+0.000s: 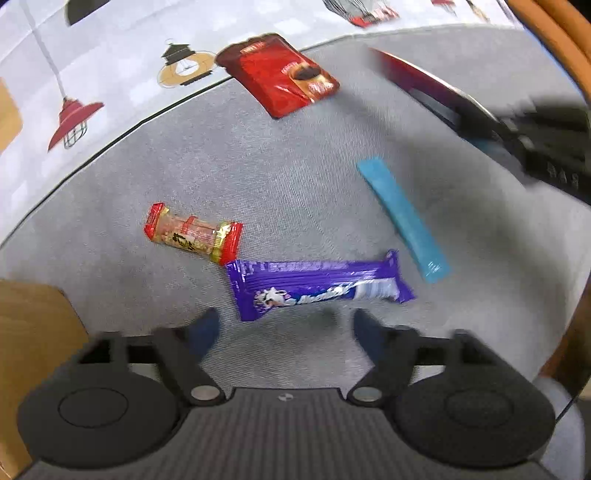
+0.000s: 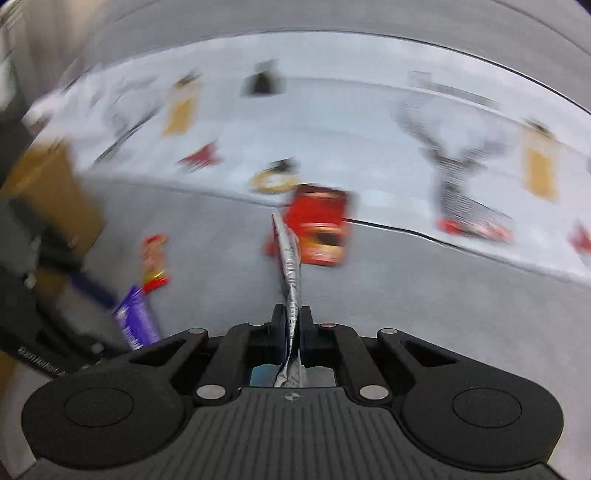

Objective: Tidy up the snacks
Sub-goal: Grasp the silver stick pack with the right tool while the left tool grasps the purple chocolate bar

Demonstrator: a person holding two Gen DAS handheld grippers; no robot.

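My left gripper [image 1: 286, 328] is open and empty, just in front of a purple snack bar [image 1: 317, 284] on the grey mat [image 1: 221, 166]. A small red-and-gold snack [image 1: 194, 233] lies left of the bar, a blue stick pack [image 1: 404, 219] to its right, and a red coffee sachet [image 1: 282, 72] farther back. My right gripper [image 2: 293, 321] is shut on a thin silver-edged packet [image 2: 290, 258], held edge-on above the mat. That gripper with its red-faced packet [image 1: 417, 77] shows blurred at upper right in the left wrist view. The right wrist view is blurred.
A cardboard box [image 1: 33, 354] stands at the left edge of the mat. A white cloth printed with lamps [image 1: 92, 74] covers the table beyond the mat. An orange-brown curved edge [image 1: 554, 33] runs along the right.
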